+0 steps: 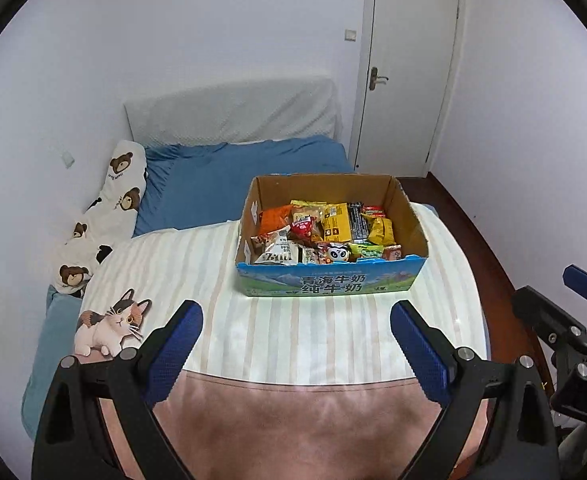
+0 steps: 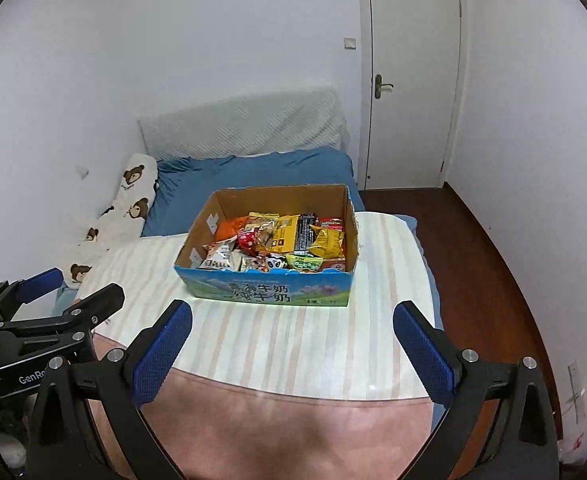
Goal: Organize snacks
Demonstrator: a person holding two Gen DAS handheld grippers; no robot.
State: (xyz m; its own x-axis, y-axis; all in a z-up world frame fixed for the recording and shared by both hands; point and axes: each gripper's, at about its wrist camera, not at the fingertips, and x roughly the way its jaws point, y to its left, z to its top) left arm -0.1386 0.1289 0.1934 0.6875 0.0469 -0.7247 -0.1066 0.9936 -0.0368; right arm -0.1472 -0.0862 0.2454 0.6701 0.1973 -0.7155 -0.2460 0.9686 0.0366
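Observation:
A cardboard box (image 1: 333, 284) with a blue printed front stands on the striped blanket; it also shows in the right wrist view (image 2: 269, 292). It is full of several snack packets (image 1: 333, 228), among them a yellow pack (image 2: 285, 232), an orange bag (image 1: 273, 218) and a panda-face pack (image 1: 337, 255). My left gripper (image 1: 296, 312) is open and empty, held above the blanket short of the box. My right gripper (image 2: 292, 312) is open and empty, also short of the box. The right gripper also shows at the right edge of the left wrist view (image 1: 553, 304).
The striped blanket (image 1: 293, 340) covers a bed with a blue sheet (image 1: 233, 180). A bear-print pillow (image 1: 109, 208) lies along the left wall. A cat print (image 1: 111, 324) is on the blanket's left. A white door (image 2: 409, 80) and dark wooden floor (image 2: 485, 280) are to the right.

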